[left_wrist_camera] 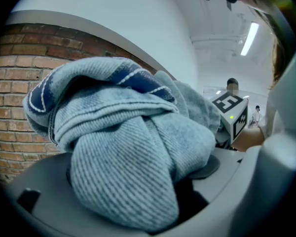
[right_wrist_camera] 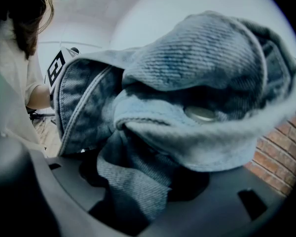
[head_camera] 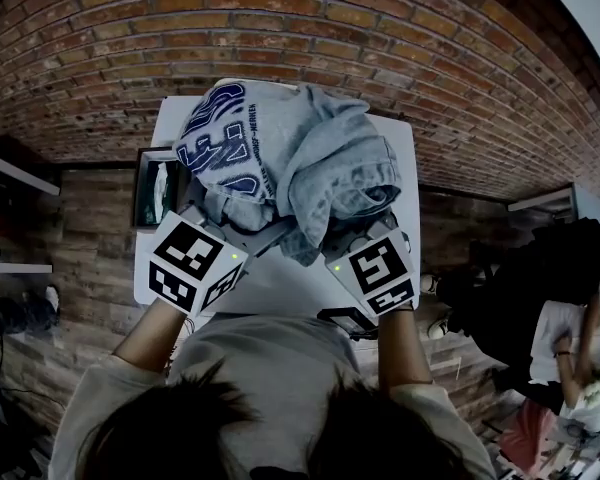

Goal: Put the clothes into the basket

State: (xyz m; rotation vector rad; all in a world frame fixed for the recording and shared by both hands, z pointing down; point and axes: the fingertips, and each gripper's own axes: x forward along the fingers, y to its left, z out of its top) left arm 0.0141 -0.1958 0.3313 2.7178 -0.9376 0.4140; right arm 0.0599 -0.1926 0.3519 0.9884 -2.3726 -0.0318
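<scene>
Table [head_camera: 280, 273] only head view; jaws grip clothes [head_camera: 280, 148]

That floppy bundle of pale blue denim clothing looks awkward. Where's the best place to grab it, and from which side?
Take the pale blue denim garment by its thick bunched folds on the near edge, one at each end, coming from the person's side. It is wide and limp; one grip would likely let it sag. The left gripper and right gripper hold it so.
</scene>
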